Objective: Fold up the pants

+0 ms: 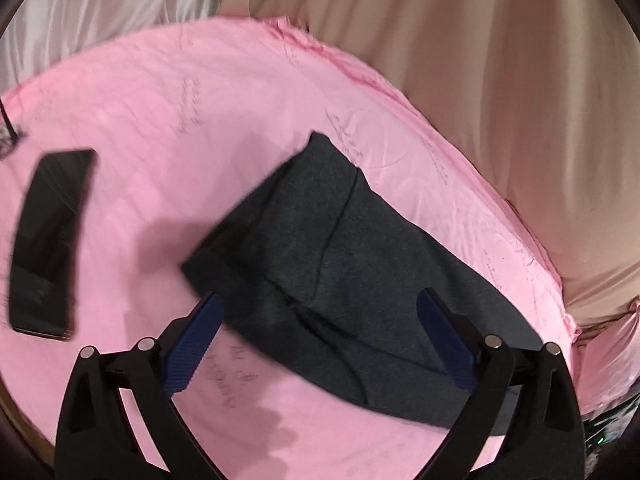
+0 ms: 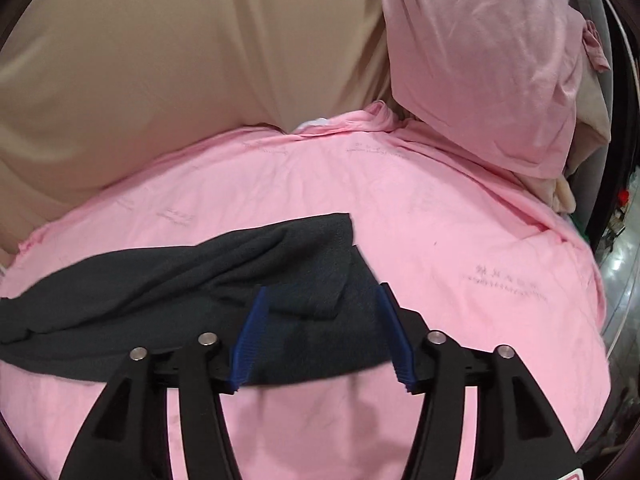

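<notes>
Dark grey pants lie folded in a long band on a pink sheet. In the left wrist view my left gripper hovers over one end of them. Its jaws stand wide apart and the blue pads touch no cloth. In the right wrist view the same pants stretch off to the left, with one corner flap folded over on top. My right gripper straddles that end with its jaws apart. The cloth lies loose between the blue fingers and is not pinched.
A flat black rectangular object lies on the sheet to the left of the pants. Beige bedding bulges along the far side. A pink pillow rests at the back right, and clutter shows past the right edge of the sheet.
</notes>
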